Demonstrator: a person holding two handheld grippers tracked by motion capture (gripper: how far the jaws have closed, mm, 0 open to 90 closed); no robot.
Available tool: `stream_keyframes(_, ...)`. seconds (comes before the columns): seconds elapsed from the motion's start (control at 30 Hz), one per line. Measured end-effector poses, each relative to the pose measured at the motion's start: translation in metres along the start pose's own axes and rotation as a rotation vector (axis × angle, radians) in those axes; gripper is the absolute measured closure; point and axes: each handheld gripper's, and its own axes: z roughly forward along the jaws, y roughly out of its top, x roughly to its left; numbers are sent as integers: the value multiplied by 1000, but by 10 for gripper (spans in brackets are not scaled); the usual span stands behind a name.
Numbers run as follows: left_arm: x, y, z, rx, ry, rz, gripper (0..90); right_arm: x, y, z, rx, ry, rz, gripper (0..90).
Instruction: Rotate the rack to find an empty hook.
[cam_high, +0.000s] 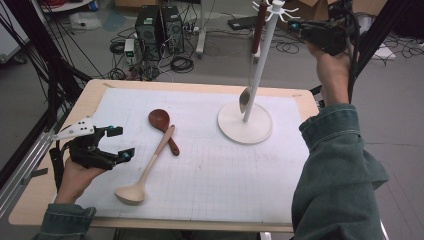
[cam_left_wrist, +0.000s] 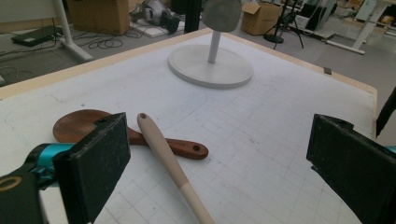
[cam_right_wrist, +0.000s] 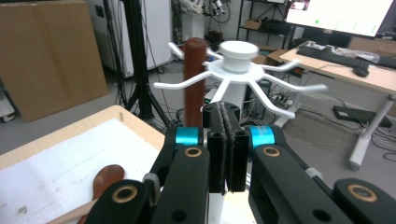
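The hanging spoon (cam_high: 253, 52) sits upper right of centre on the white rack (cam_high: 267, 50), axis vertical, bowl down; right gripper (cam_high: 296, 26) closed, empty, beside the rack's top; left gripper (cam_high: 120, 143) wide, lower left.

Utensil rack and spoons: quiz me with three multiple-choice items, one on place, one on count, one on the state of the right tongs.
1. Where does the pale wooden ladle lie?
A. hung on the rack
B. on the mat, its handle across the dark spoon
C. on the floor

2. How many utensils lie flat on the mat?
A. two
B. four
C. none

3. How do the right tongs stand?
A. wide open
B. shut on the ladle
C. shut, holding nothing

Answers:
1 B: its handle crosses the dark spoon on the white mat.
2 A: just the ladle and the dark spoon lie there; a third utensil hangs from the rack.
3 C: the pads meet, nothing between them.
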Motion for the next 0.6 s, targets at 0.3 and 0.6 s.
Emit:
stream_keyframes(0.3,1,1,-2,-2,3,4,67,18,5,16,25,18,-33,896)
stream_keyframes(0.6,0,1,-3,-3,0,4,67,27,11,25,23,11,-40,896)
